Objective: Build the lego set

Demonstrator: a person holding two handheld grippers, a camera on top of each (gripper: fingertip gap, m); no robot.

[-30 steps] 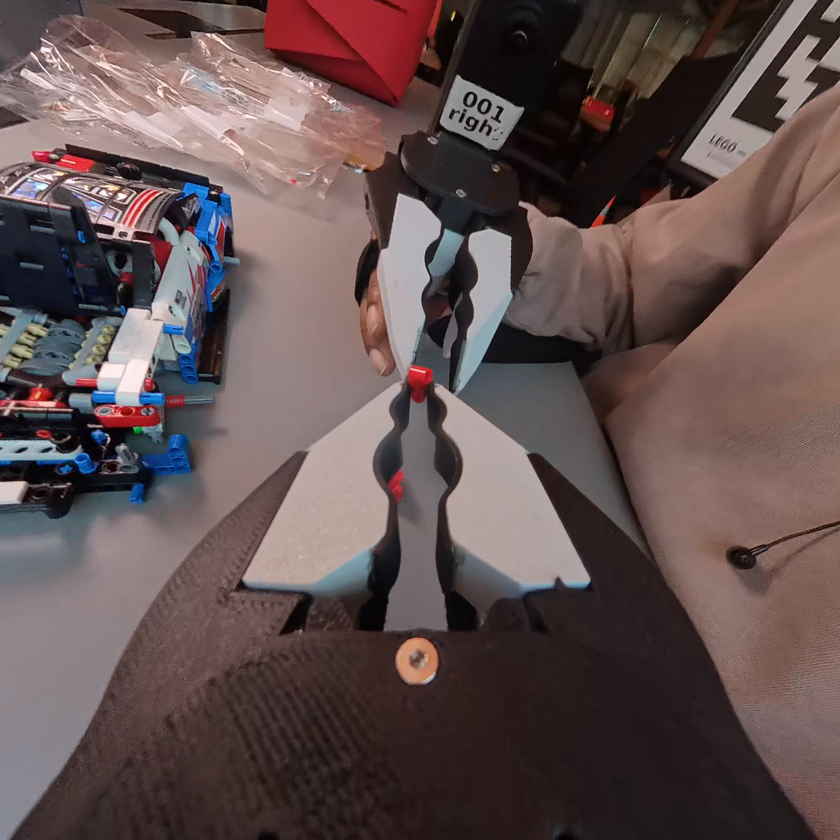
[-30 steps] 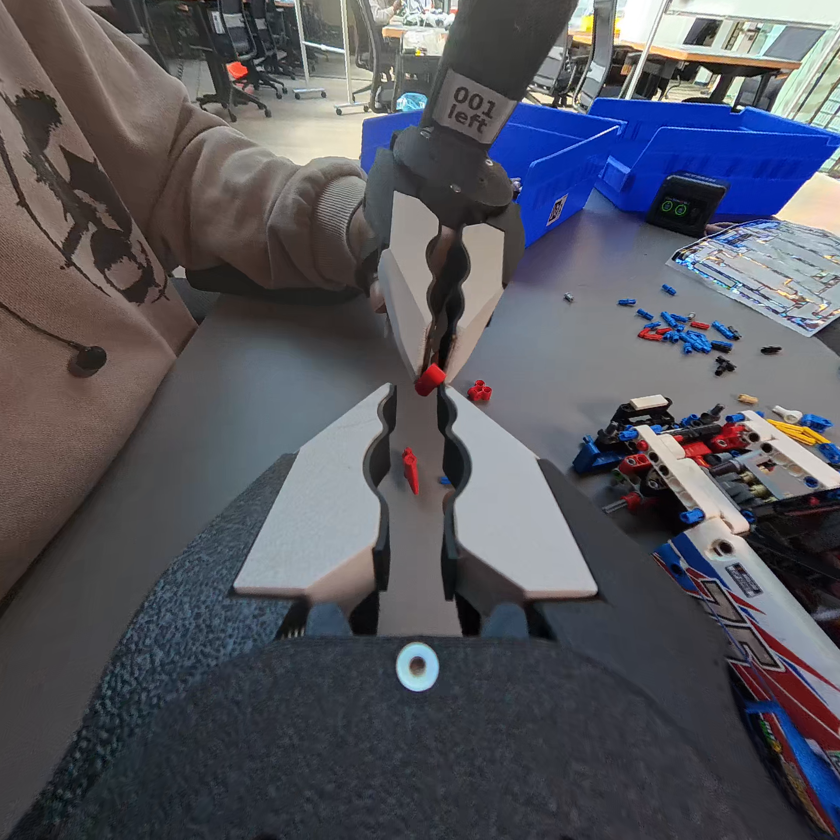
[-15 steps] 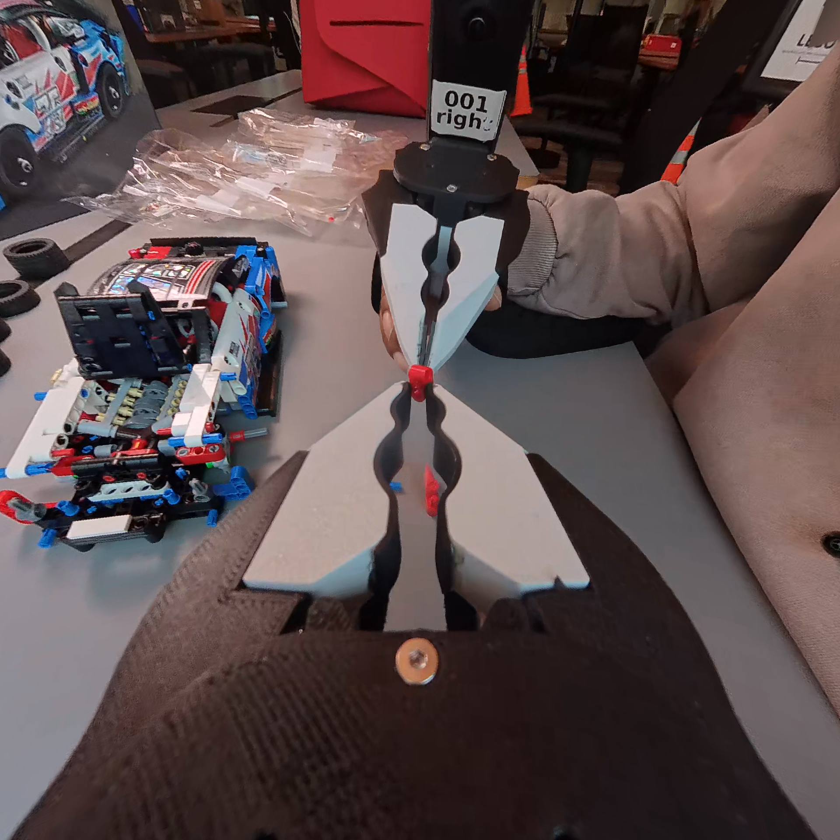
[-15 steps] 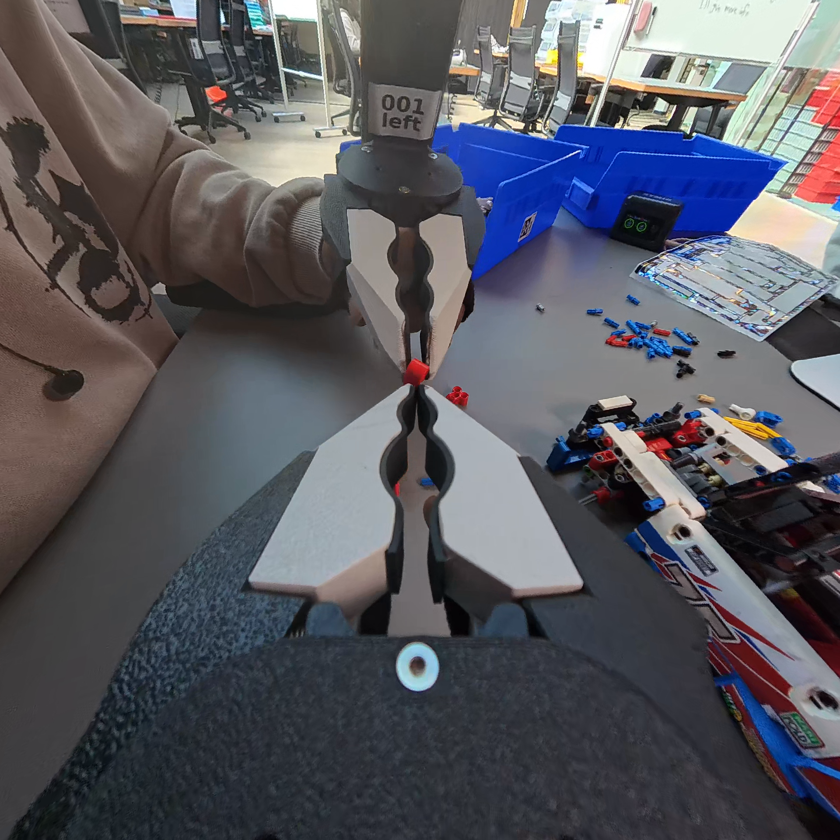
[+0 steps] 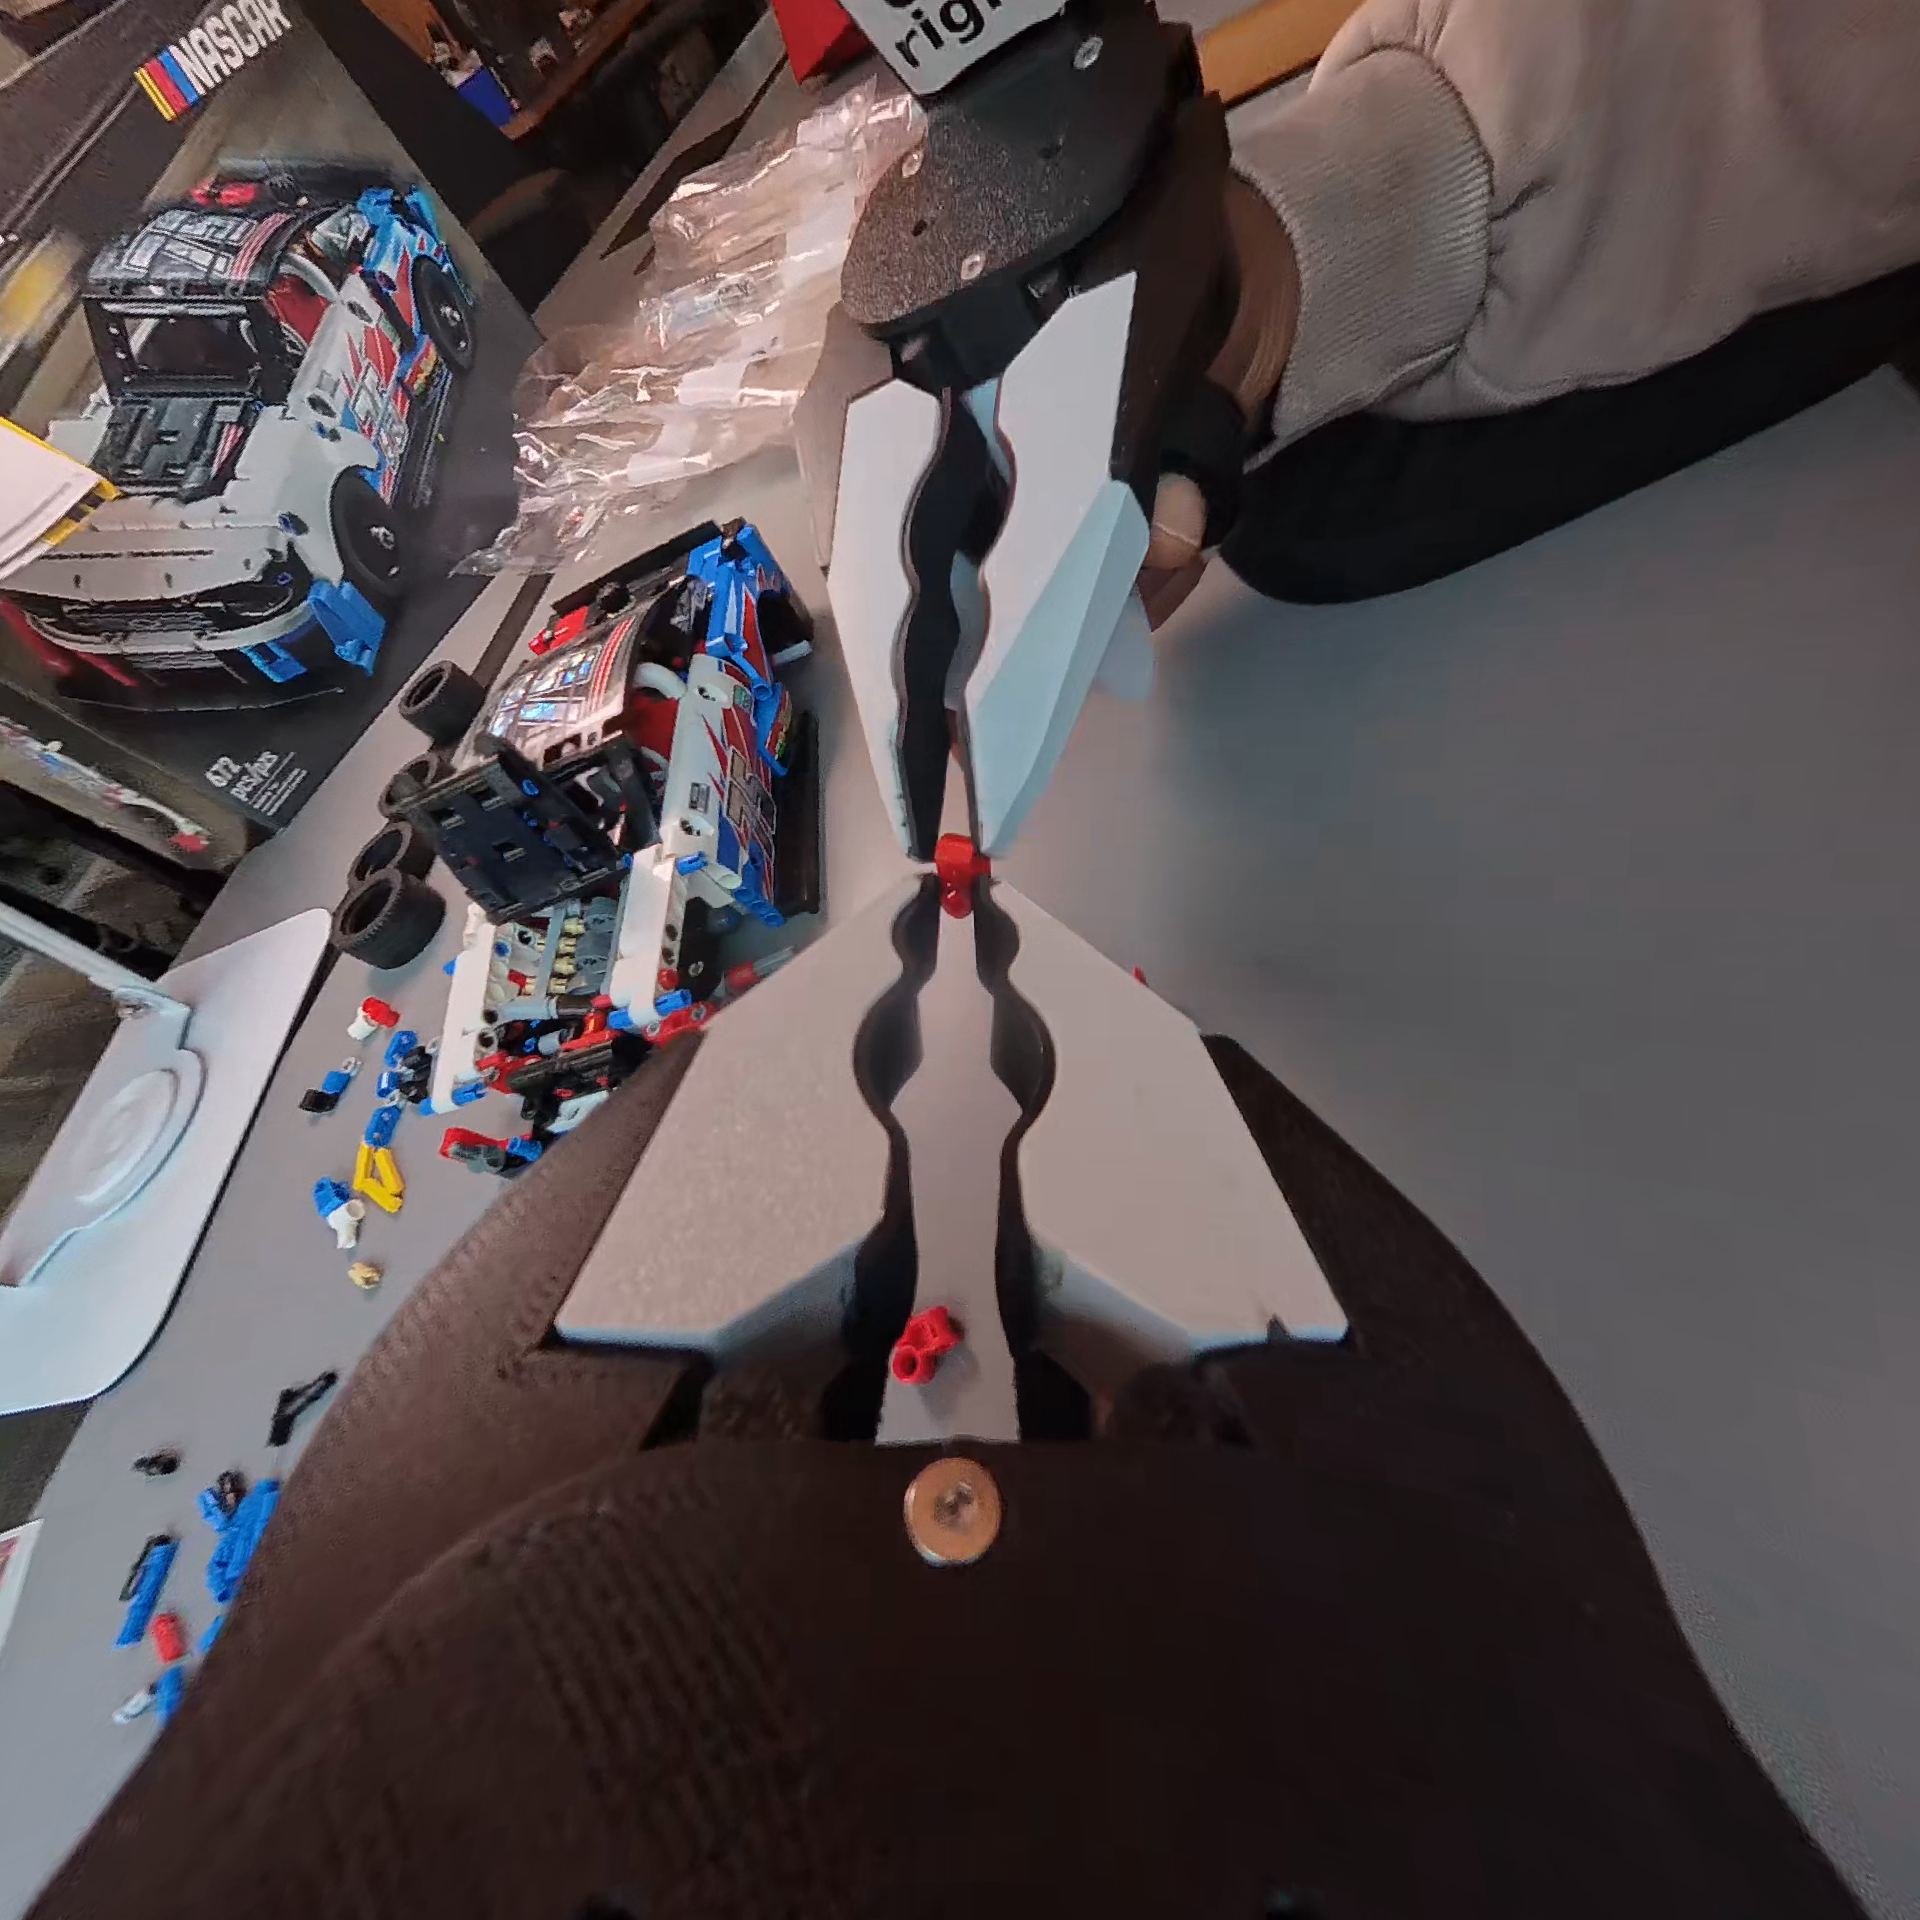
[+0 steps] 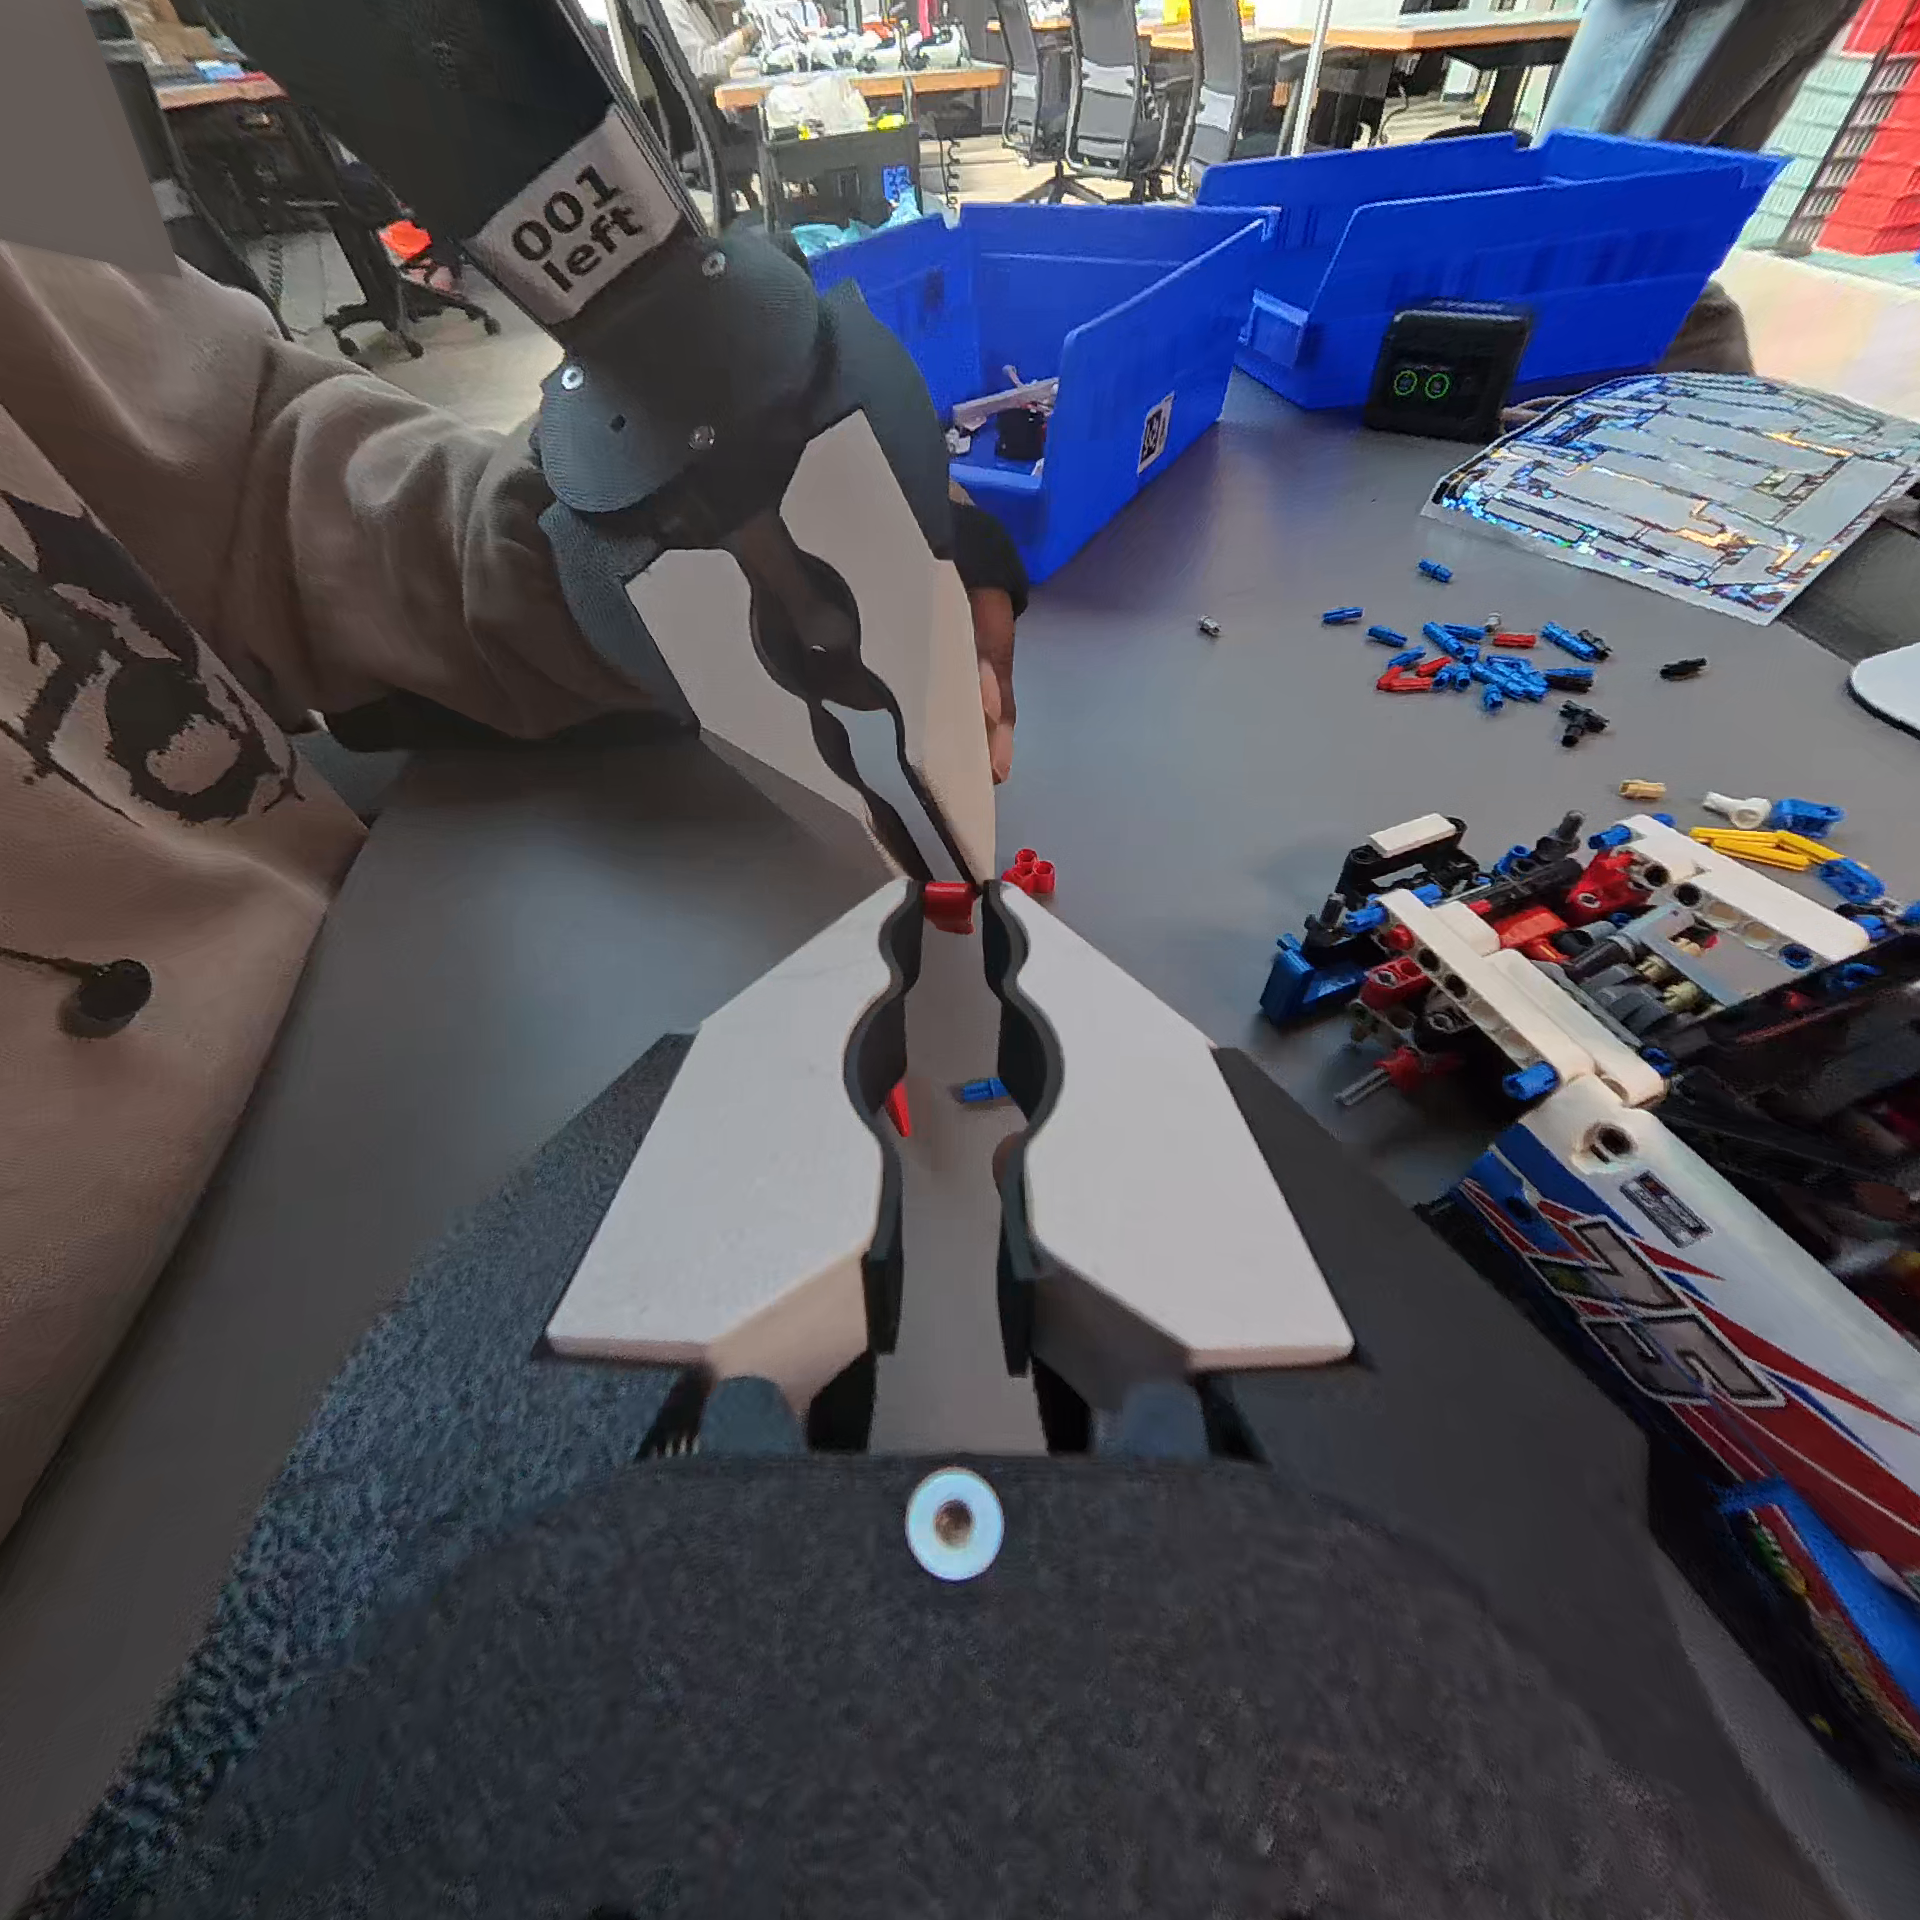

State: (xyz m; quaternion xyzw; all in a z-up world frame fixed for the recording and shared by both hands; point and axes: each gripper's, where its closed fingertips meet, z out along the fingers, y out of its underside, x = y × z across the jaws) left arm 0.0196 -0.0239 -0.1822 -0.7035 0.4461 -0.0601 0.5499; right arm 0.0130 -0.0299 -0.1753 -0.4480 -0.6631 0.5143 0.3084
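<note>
A small red Lego piece (image 5: 957, 869) is held in the air above the grey table (image 5: 1507, 831), between the two grippers, which meet tip to tip. My left gripper (image 5: 956, 896) is shut on its near end. My right gripper (image 6: 951, 902) is shut on the same red piece (image 6: 948, 906) from the other side. The right gripper also shows in the left wrist view (image 5: 951, 847), and the left gripper shows in the right wrist view (image 6: 951, 875). The partly built Lego car (image 5: 623, 831) lies on the table to the left and also shows in the right wrist view (image 6: 1558, 997).
A red connector (image 6: 1031, 871), a blue pin (image 6: 982, 1089) and another red bit (image 6: 899, 1107) lie under the grippers. Loose pieces (image 6: 1475, 665), a sticker sheet (image 6: 1683, 478), blue bins (image 6: 1091, 343), tyres (image 5: 390, 914), plastic bags (image 5: 707, 312), the set box (image 5: 239, 416) and a white plate (image 5: 125, 1143) ring the table. My two grippers' fingertips are within a few centimetres of each other. My left gripper's tips are some 7 centimetres from the blue pin (image 6: 982, 1089).
The right gripper was open a second ago and has closed onto the red piece held by the left. Both grippers have since tilted and rolled together, staying tip to tip.
</note>
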